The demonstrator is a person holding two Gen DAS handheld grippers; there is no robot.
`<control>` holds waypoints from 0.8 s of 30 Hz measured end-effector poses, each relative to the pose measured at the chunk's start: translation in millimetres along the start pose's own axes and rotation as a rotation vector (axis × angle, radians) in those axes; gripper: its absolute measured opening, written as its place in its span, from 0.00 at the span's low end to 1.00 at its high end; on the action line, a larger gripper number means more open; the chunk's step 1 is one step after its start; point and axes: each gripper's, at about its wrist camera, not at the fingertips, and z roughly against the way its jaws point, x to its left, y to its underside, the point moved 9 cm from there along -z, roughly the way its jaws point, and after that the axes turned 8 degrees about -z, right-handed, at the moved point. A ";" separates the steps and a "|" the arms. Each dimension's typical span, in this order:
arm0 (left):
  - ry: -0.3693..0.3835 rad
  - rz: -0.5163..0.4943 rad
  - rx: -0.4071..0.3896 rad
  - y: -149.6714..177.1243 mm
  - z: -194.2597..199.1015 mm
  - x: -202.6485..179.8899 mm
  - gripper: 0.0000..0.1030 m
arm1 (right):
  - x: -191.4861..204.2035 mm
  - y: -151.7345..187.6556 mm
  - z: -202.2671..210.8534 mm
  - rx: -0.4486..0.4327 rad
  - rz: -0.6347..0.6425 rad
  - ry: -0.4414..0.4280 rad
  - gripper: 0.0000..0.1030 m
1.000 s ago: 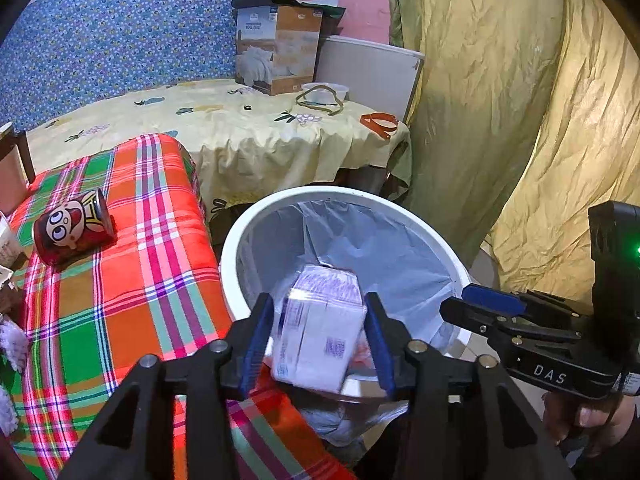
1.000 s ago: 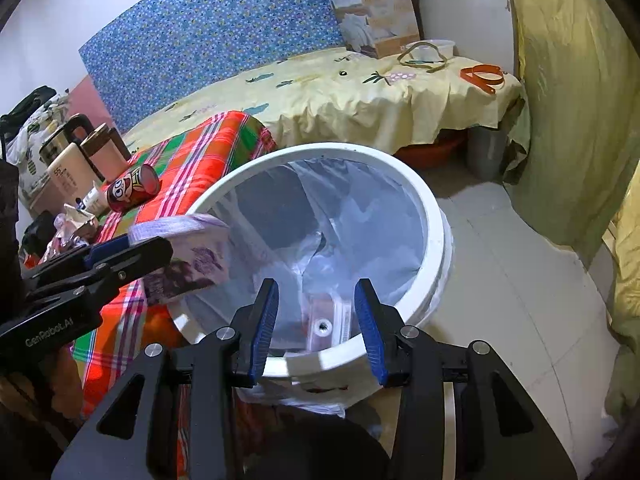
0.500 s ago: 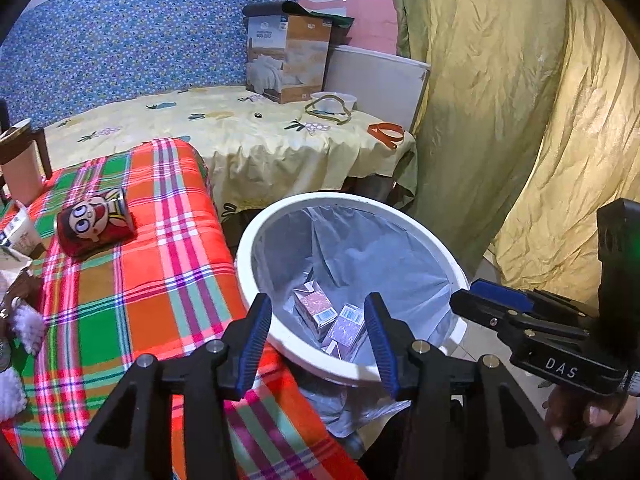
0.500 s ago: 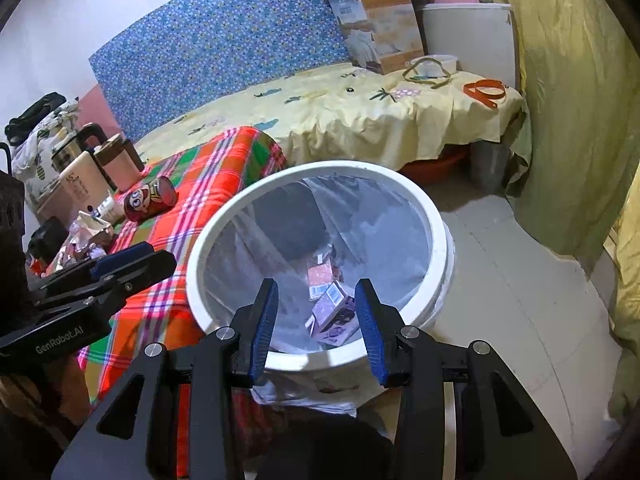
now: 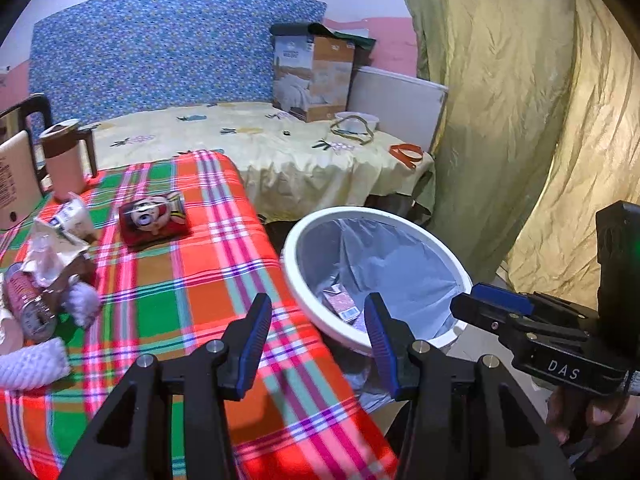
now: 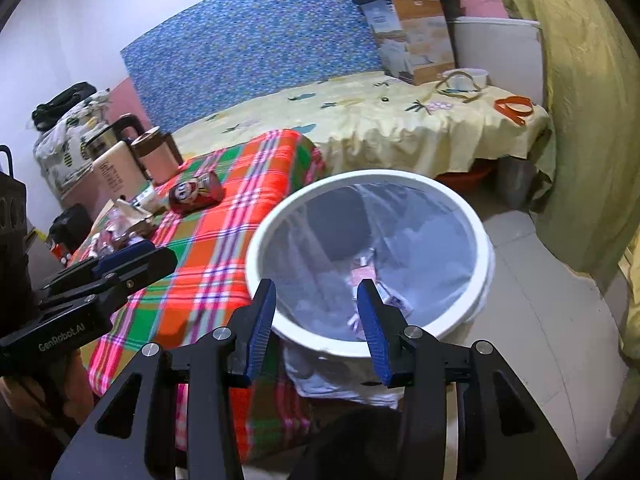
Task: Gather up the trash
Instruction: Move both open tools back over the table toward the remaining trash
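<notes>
A white trash bin (image 5: 452, 268) with a grey liner stands on the floor beside the plaid-covered table (image 5: 200, 272); it also shows in the right wrist view (image 6: 486, 256). Small cartons (image 5: 340, 304) lie inside it, also seen in the right wrist view (image 6: 364, 272). My left gripper (image 5: 316, 332) is open and empty over the table's right edge. My right gripper (image 6: 316, 316) is open and empty above the bin's near rim. A red cartoon can (image 5: 154, 218) lies on the table. Crumpled wrappers (image 5: 52, 256) and another can (image 5: 24, 304) lie at the table's left.
A brown-lidded mug (image 5: 66, 160) and a kettle (image 6: 114, 144) stand at the table's far left. A yellow-clothed bed (image 5: 280, 140) holds a cardboard box (image 5: 312, 76), a bowl (image 5: 356, 122) and an orange strap (image 5: 406, 154). Yellow curtains (image 5: 520, 120) hang on the right.
My left gripper opened and dropped the purple-white carton into the bin. It then drew back left over the plaid table. The right gripper stayed open near the bin.
</notes>
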 end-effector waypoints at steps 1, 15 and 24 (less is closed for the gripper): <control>-0.007 0.005 -0.002 1.6 3.1 2.8 0.49 | 2.6 0.6 0.7 0.001 0.005 -0.005 0.43; -0.111 0.096 -0.006 45.4 43.9 67.5 0.49 | 65.9 21.9 -14.1 0.069 0.101 -0.122 0.43; -0.226 0.157 -0.013 65.9 71.9 124.2 0.50 | 106.7 29.6 -21.9 0.097 0.173 -0.171 0.45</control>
